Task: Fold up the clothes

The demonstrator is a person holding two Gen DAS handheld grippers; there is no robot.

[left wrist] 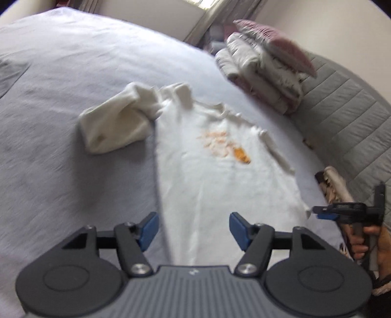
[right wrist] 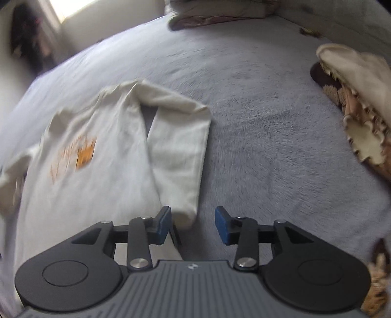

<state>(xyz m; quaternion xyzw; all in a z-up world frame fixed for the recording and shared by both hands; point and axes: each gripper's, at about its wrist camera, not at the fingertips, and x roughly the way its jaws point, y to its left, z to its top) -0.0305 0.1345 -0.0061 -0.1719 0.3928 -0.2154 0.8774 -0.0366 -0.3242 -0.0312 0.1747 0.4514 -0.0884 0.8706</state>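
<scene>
Two open claws, left claw [left wrist: 193,231] and right claw [right wrist: 193,226], over one white shirt [left wrist: 207,176].

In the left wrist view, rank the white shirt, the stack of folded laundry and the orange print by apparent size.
1. white shirt
2. stack of folded laundry, farther off, so true size unsure
3. orange print

**Setting: home bedroom**

Work surface is a wide bed under a pale lavender fleece blanket [left wrist: 61,102]. Stack of folded white and pink bedding [left wrist: 264,73] sits at its far right edge, against a grey quilted padded headboard [left wrist: 342,117]. Bright window with pale curtains [left wrist: 210,9] behind the far corner. Cream-and-brown floral ruffled cushion [right wrist: 361,117] lies along the right edge. Plain light walls.
</scene>
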